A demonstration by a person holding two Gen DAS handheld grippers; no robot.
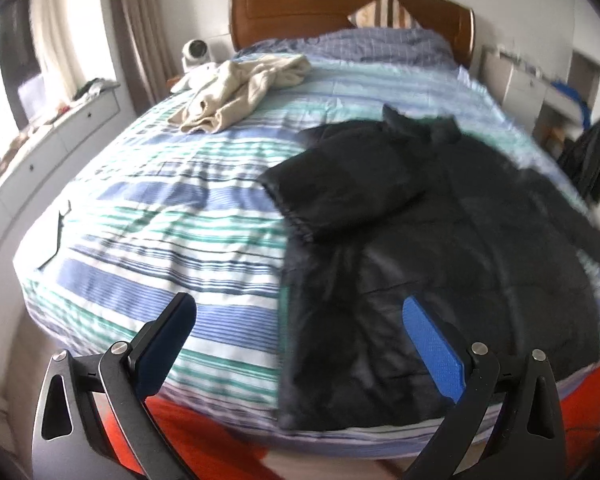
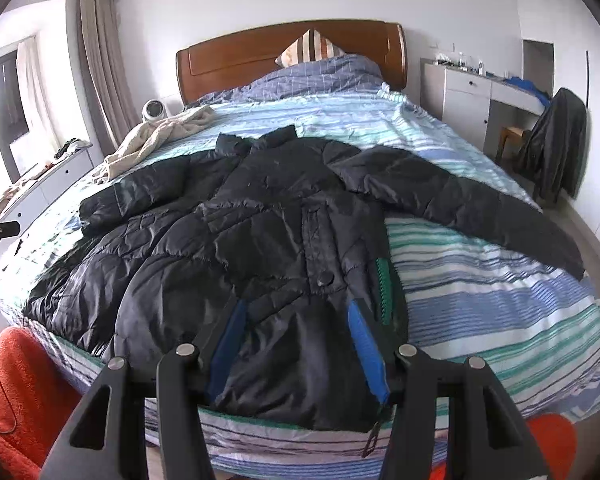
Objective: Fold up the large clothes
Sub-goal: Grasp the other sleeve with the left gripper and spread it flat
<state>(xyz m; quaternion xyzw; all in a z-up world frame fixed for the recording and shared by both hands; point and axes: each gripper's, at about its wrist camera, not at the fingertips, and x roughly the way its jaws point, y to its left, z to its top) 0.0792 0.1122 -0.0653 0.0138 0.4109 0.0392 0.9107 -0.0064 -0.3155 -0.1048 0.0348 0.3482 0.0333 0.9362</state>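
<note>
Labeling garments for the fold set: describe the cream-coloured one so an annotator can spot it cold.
Start at the wooden headboard and go down to the striped bed, toward the window side. The cream garment lies crumpled there, just in front of a small white fan. Unlike the black puffer jacket spread flat mid-bed, it is pale, bunched and thin.

In front of me a wide bed (image 2: 480, 304) with striped blue, green and white cover, on it a black padded jacket (image 2: 228, 240) spread flat, one sleeve folded inward, a crumpled beige garment (image 1: 240, 92) near the far left corner, a checked blue quilt (image 2: 312, 76) bunched at the headboard.
</note>
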